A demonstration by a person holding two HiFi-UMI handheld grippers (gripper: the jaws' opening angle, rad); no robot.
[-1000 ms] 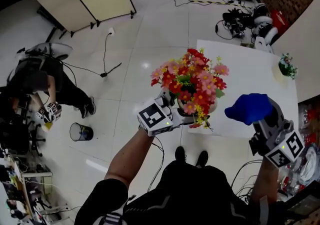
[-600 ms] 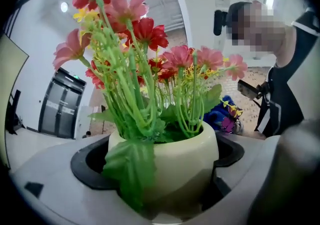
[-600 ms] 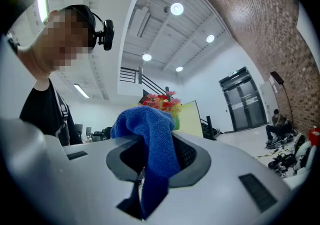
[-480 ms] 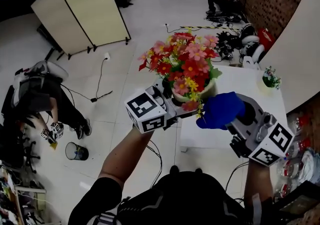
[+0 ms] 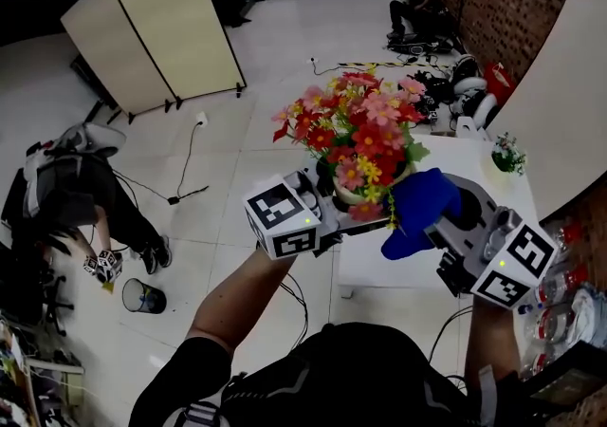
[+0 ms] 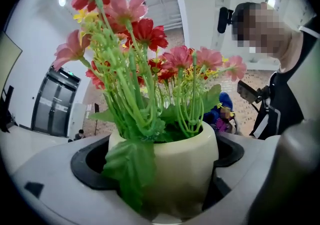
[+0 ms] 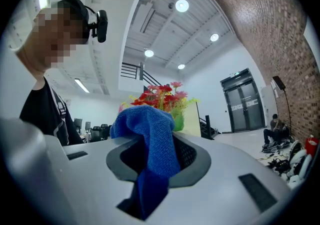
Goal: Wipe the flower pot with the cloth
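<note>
- My left gripper [image 5: 330,210] stays clamped on the flower pot [image 5: 347,195].
- My right gripper [image 5: 441,224], pinching the cloth [image 5: 415,210], has swung in; the cloth now sits just beside the pot, so I judge wiping is imminent.

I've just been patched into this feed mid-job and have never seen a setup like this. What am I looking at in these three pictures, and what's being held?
There is no robot arm: a person holds a two-jaw tool in each hand, and the marker cubes are part of those tools. The wide picture comes from a camera on the person's head, looking down. The other two come from cameras riding on each tool, looking along its jaws. The left tool is clamped on a cream flower pot of red and pink flowers, held up in the air. The right tool grips a blue cloth close beside the pot; whether they touch is unclear. Beyond stands a white table with a small plant.
</note>
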